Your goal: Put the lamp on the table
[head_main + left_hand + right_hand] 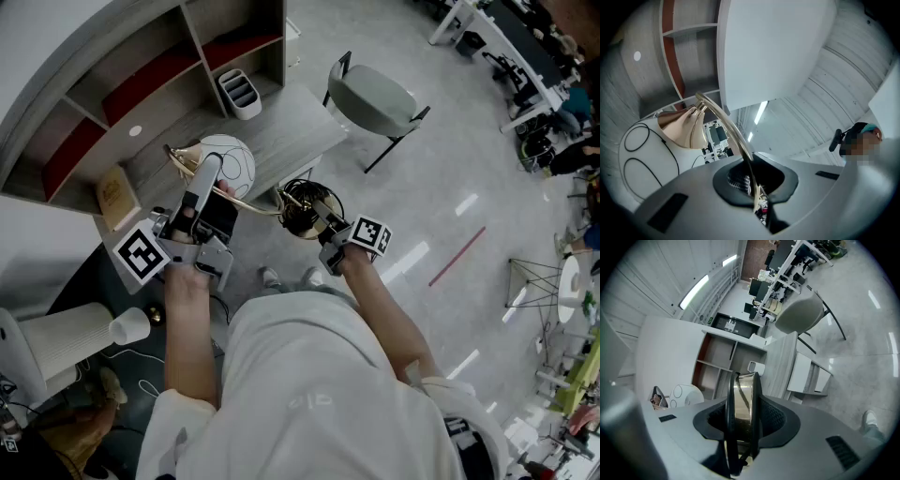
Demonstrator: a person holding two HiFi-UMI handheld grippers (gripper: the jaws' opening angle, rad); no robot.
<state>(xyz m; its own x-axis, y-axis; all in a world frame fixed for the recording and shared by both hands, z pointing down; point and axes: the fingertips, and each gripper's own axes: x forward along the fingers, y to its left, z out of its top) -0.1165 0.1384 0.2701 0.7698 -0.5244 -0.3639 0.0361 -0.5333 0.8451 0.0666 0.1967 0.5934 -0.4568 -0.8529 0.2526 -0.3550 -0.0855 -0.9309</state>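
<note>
The lamp has a thin gold stem [246, 202], a gold shade [182, 157] and a round gold-and-black base [302, 208]. It is held off the floor, lying roughly level at the near edge of the grey wooden table [291, 131]. My left gripper [208, 183] is shut on the stem; in the left gripper view the stem [740, 140] runs out from between the jaws [757, 199] up to the shade [684, 124]. My right gripper [322, 227] is shut on the base, which stands edge-on [740, 408] between its jaws [739, 427].
On the table stand a white ball-shaped object with black ovals [232, 165], a white pen holder [239, 94] and a book [117, 195]. Shelves [141, 84] back the table. A grey chair [375, 98] stands to its right. A white bin [70, 337] sits at the left.
</note>
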